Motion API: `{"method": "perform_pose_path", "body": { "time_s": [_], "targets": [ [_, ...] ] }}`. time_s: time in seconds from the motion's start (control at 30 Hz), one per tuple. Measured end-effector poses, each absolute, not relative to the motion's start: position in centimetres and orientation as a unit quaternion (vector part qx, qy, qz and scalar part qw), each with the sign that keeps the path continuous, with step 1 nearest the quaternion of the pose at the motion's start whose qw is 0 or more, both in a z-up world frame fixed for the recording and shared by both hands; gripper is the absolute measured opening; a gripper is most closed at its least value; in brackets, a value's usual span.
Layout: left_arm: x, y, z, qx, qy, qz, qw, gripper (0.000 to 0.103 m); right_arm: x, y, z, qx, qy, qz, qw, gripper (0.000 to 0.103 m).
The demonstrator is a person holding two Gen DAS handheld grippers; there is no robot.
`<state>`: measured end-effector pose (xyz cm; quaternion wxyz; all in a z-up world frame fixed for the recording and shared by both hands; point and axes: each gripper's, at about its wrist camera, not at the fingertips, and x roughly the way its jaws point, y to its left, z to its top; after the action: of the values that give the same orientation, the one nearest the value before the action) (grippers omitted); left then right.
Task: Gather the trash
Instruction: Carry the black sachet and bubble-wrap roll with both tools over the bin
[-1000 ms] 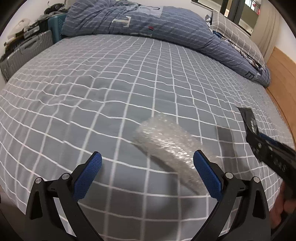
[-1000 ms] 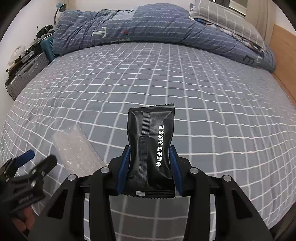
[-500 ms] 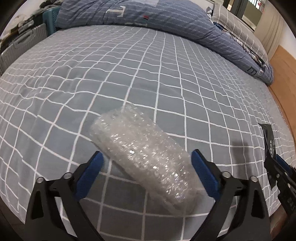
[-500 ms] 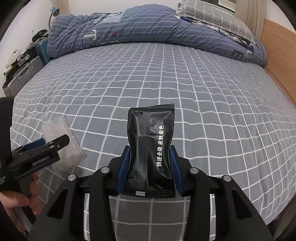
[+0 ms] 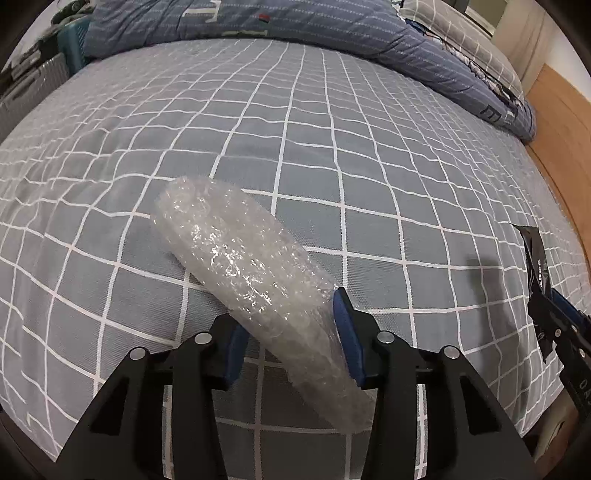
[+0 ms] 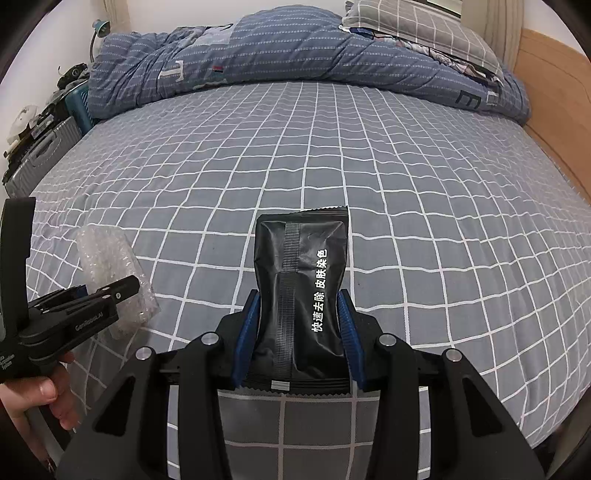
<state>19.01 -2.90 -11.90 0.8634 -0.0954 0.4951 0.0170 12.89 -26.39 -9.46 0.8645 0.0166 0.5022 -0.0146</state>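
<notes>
A clear bubble-wrap roll (image 5: pixel 240 266) lies on the grey checked bed sheet (image 5: pixel 332 147). My left gripper (image 5: pixel 290 332) has its blue pads closed against the roll's near end. The roll also shows in the right wrist view (image 6: pixel 110 266), with the left gripper (image 6: pixel 103 299) on it. My right gripper (image 6: pixel 299 332) is shut on a black sachet (image 6: pixel 303 280) with white Chinese print and holds it upright above the sheet. The sachet (image 5: pixel 533 258) and right gripper (image 5: pixel 554 314) show at the right edge of the left wrist view.
A rumpled blue duvet (image 6: pixel 295 51) and a grey checked pillow (image 6: pixel 424 22) lie at the far end of the bed. A wooden headboard (image 6: pixel 554 81) runs along the right. Suitcases (image 6: pixel 40 158) stand beside the bed at the left.
My left gripper moved forward over the bubble-wrap roll and its jaws closed on the roll's near end. My right gripper kept hold of the sachet and barely moved.
</notes>
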Motion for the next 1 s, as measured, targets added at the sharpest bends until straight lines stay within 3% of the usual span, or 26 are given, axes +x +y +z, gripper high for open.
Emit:
{"method": "perform_pose_path", "body": {
  "time_s": [0.23, 1.0],
  "targets": [
    [18.6, -3.0, -11.0, -0.076, 0.485, 0.012, 0.871, 0.037, 12.8, -26.4, -9.4, 0.019, 0.501, -0.017, 0.865, 0.040],
    [13.4, -2.9, -5.8, -0.045, 0.451, -0.036, 0.890, 0.033, 8.8, -24.9, -6.5, 0.034, 0.491, -0.020, 0.870, 0.040]
  ]
}}
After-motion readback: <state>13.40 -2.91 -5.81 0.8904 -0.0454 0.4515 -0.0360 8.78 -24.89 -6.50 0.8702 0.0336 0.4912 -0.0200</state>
